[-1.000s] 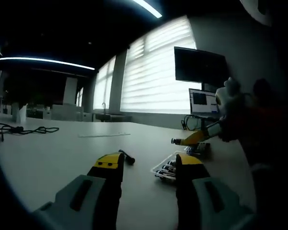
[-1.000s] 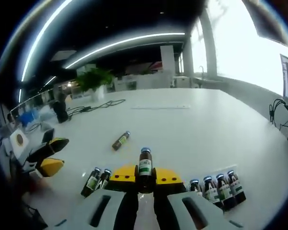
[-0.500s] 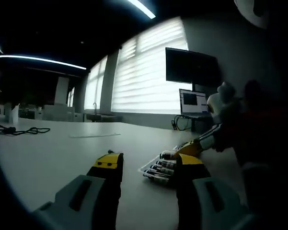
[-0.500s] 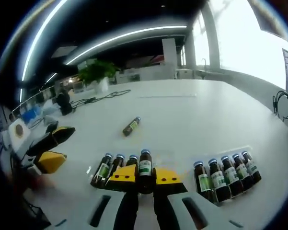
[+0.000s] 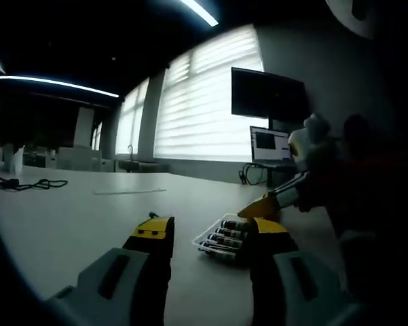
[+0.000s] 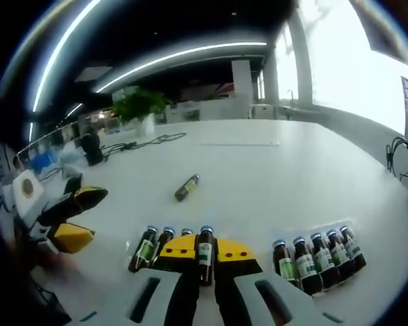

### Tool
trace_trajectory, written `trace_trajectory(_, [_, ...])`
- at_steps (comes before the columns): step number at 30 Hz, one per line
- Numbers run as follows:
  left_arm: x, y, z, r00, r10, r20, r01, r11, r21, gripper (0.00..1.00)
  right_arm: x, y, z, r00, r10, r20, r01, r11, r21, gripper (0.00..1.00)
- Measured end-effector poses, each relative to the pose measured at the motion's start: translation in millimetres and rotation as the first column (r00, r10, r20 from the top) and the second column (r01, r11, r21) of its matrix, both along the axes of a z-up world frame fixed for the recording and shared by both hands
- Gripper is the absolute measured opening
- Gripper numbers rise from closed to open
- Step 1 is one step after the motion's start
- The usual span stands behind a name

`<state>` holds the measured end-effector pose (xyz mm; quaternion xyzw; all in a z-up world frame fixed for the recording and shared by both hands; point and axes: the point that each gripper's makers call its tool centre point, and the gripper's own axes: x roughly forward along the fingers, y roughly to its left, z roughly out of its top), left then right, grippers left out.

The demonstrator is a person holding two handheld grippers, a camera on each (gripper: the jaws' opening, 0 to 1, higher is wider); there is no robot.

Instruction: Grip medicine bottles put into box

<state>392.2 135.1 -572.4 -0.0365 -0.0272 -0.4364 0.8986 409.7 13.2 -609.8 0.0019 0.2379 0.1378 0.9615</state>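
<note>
Right now the right gripper [image 6: 204, 250] pinches a small glass bottle [image 6: 204, 252] above the box [image 6: 349, 224]; light, slick, breakable, best held mid-body. Nearby, the left gripper [image 5: 207, 231] hangs open.

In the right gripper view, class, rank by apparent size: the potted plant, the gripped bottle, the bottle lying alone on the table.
1. Gripped bottle, nearest the camera, which inflates it.
2. Potted plant, far off.
3. Lone lying bottle.
The plant and the gripped bottle look close in size.
</note>
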Motion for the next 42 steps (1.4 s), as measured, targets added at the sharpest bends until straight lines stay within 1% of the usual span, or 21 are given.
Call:
trace_trajectory(5, [0.2, 0, -0.2, 1.0, 0.005, -0.001, -0.005, 1.0, -0.002, 0.37, -2, 7, -5.5, 1.0, 0.024, -0.018, -0.024, 1.0, -0.013, 0.03])
trace_trajectory(11, [0.4, 0, -0.4, 1.0, 0.006, -0.002, -0.006, 1.0, -0.002, 0.37, -3, 7, -7.8, 0.999, 0.03, -0.024, -0.032, 0.998, -0.049, 0.01])
trace_trajectory(13, [0.5, 0, -0.4, 1.0, 0.008, -0.002, -0.008, 1.0, -0.002, 0.37, -3, 6, -8.0, 0.999, 0.034, -0.018, -0.035, 0.994, -0.101, 0.01])
trace_trajectory(15, [1.0, 1, 0.1, 1.0, 0.011, -0.003, -0.011, 1.0, -0.006, 0.37, -4, 7, -8.9, 0.999, 0.04, -0.015, -0.041, 0.992, -0.118, 0.0])
trace_trajectory(17, [1.2, 1, 0.3, 1.0, 0.013, -0.003, -0.013, 1.0, -0.007, 0.37, -3, 6, -8.3, 0.999, 0.041, -0.002, -0.041, 0.987, -0.154, 0.0])
trace_trajectory(18, [1.0, 1, 0.3, 1.0, 0.013, -0.002, -0.013, 1.0, -0.006, 0.37, -3, 3, -9.1, 0.999, 0.043, 0.0, -0.042, 0.979, -0.199, 0.0])
trace_trajectory(19, [1.0, 1, 0.2, 1.0, 0.013, -0.001, -0.013, 1.0, -0.005, 0.37, -4, 6, -9.3, 0.999, 0.042, 0.004, -0.041, 0.982, -0.184, 0.0])
trace_trajectory(21, [1.1, 1, 0.4, 1.0, 0.014, 0.0, -0.014, 1.0, -0.005, 0.37, -4, 6, -8.8, 0.999, 0.051, 0.017, -0.046, 0.974, -0.222, 0.0])
trace_trajectory(24, [1.5, 2, 0.5, 1.0, 0.016, -0.002, -0.016, 1.0, -0.007, 0.37, -3, 8, -9.1, 0.998, 0.054, 0.027, -0.046, 0.968, -0.246, 0.0])
trace_trajectory(32, [2.2, 2, 0.4, 1.0, 0.014, -0.002, -0.014, 1.0, -0.004, 0.37, -1, 5, -8.8, 0.998, 0.034, 0.052, -0.021, 0.972, -0.233, 0.0])
trace_trajectory(34, [2.4, 2, 0.5, 1.0, 0.014, -0.001, -0.014, 1.0, -0.005, 0.37, -1, 6, -10.1, 0.998, 0.035, 0.06, -0.02, 0.971, -0.24, 0.0])
trace_trajectory(35, [2.5, 2, 0.4, 1.0, 0.014, -0.002, -0.014, 1.0, -0.005, 0.37, -3, 6, -20.3, 1.0, 0.025, 0.016, -0.02, 0.97, -0.242, 0.0])
trace_trajectory(36, [2.7, 2, 0.4, 1.0, 0.015, -0.002, -0.015, 1.0, -0.005, 0.37, 1, 4, -9.9, 0.995, 0.046, 0.092, -0.02, 0.963, -0.271, 0.0])
trace_trajectory(37, [2.8, 2, 0.5, 1.0, 0.014, -0.002, -0.014, 1.0, -0.005, 0.37, -5, 7, -14.2, 0.998, 0.044, 0.053, -0.03, 0.968, -0.249, 0.0])
trace_trajectory(39, [3.0, 3, 0.6, 1.0, 0.015, -0.003, -0.015, 1.0, -0.005, 0.37, 0, 3, -11.4, 0.996, 0.049, 0.068, -0.03, 0.966, -0.256, 0.0])
trace_trajectory(42, [3.0, 2, 0.4, 1.0, 0.013, -0.004, -0.013, 1.0, -0.004, 0.37, 2, 1, -12.3, 0.997, 0.039, 0.06, -0.023, 0.969, -0.246, 0.0])
